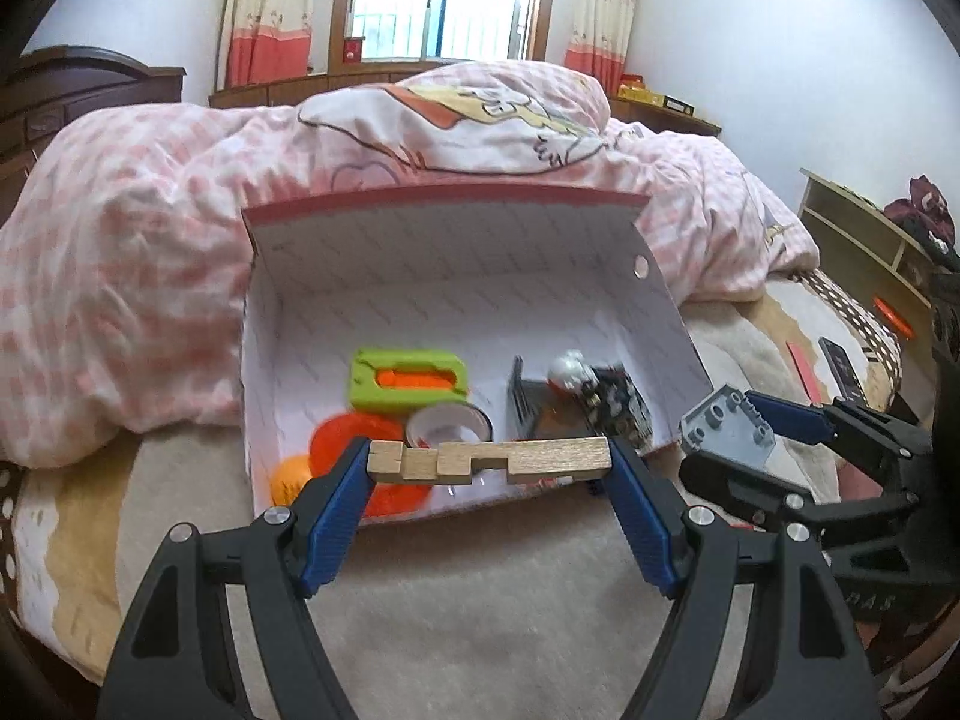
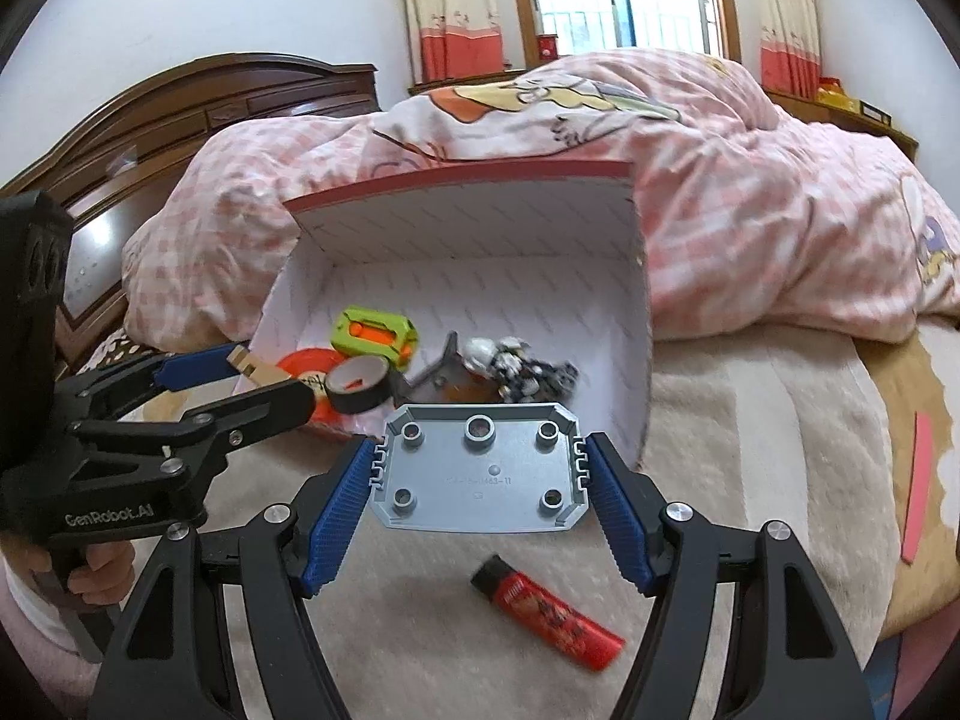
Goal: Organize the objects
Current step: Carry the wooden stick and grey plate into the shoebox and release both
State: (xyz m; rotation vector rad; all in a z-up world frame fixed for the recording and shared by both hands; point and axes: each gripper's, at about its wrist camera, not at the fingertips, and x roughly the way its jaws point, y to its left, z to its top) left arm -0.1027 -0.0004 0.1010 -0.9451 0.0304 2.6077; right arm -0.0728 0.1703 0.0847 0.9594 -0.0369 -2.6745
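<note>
My left gripper (image 1: 489,462) is shut on a notched wooden block (image 1: 489,459), held crosswise in the air at the front of an open white box (image 1: 420,276). My right gripper (image 2: 480,471) is shut on a grey studded plastic plate (image 2: 480,471), also held up in front of the box (image 2: 480,228). The box lies on the bed with its lid up. Inside it lie a green toy with an orange insert (image 1: 411,381), an orange disc (image 1: 354,444), a tape roll (image 2: 360,387), a dark bracket (image 2: 444,378) and a black-and-white figure (image 2: 516,366). The left gripper (image 2: 264,375) shows at the left of the right wrist view.
A red tube (image 2: 546,615) lies on the beige blanket (image 2: 480,630) just below the grey plate. A pink checked duvet (image 1: 120,276) is piled behind and left of the box. A phone (image 1: 840,369) and a red strip (image 1: 804,372) lie to the right. A wooden headboard (image 2: 180,114) stands far left.
</note>
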